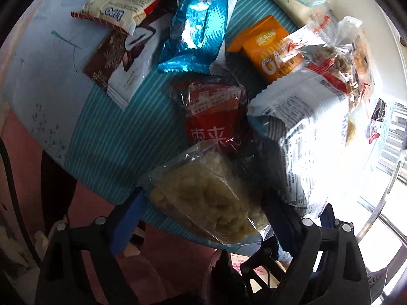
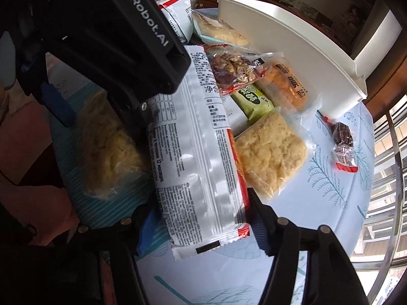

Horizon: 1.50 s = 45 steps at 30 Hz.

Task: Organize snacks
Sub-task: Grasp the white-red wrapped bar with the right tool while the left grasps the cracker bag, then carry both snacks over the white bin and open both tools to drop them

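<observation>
Right wrist view: right tool [image 2: 201,218] straddled one white packet [image 2: 193,137], contact unclear; left tool [image 1: 203,203] likewise around one clear puffed-snack bag [image 1: 203,198]. Two such bags showed.

Left gripper [image 2: 84,106] body hides yellow snack's [image 2: 109,150] top

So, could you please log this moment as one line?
left tool: around clear puffed-snack pack | right tool: around white printed packet | tray: unfilled

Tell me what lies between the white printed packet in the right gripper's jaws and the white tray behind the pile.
The white packet sits between the right gripper fingers. Toward the white tray lie a nut packet, a green packet and an orange packet; lift over them.
</observation>
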Each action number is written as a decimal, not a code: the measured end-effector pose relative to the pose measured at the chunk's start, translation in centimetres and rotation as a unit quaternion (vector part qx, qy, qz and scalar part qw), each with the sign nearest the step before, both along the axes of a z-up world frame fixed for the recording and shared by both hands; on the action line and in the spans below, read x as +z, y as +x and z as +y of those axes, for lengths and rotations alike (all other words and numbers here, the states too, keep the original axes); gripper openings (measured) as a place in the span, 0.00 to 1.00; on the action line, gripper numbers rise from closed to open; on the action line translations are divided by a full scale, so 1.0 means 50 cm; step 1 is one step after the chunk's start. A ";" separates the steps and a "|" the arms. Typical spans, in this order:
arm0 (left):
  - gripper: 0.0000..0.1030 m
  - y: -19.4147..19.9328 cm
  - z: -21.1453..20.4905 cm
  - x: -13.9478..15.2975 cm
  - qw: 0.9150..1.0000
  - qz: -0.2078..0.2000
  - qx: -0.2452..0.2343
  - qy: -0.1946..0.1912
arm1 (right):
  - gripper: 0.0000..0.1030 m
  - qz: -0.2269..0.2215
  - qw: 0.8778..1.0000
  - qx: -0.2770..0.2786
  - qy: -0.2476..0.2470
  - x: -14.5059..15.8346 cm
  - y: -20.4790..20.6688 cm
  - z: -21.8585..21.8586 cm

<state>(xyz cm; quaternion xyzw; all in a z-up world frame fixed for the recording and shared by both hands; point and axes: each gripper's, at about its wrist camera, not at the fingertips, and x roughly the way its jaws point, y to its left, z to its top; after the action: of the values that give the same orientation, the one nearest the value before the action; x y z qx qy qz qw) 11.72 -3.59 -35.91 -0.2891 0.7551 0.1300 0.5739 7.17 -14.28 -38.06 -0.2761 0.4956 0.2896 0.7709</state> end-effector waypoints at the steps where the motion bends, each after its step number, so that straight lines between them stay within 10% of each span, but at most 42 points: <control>1: 0.85 -0.002 -0.006 -0.016 1.000 0.001 0.002 -0.001 | 0.61 0.000 1.000 -0.003 0.002 0.000 -0.001 0.000; 22: 0.71 -0.048 0.007 -0.113 0.999 0.001 0.029 -0.033 | 0.55 0.006 1.000 -0.030 -0.002 0.037 0.012 -0.002; 45: 0.71 -0.051 0.037 0.083 0.986 -0.152 -0.074 -0.005 | 0.53 -0.135 0.989 -0.068 -0.005 0.235 -0.018 0.004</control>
<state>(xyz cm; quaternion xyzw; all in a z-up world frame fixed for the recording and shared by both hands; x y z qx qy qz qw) 9.18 -1.73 -31.77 -0.2519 0.6790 0.0378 0.6885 6.25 -14.09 -26.29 -0.2818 0.4064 0.1943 0.8472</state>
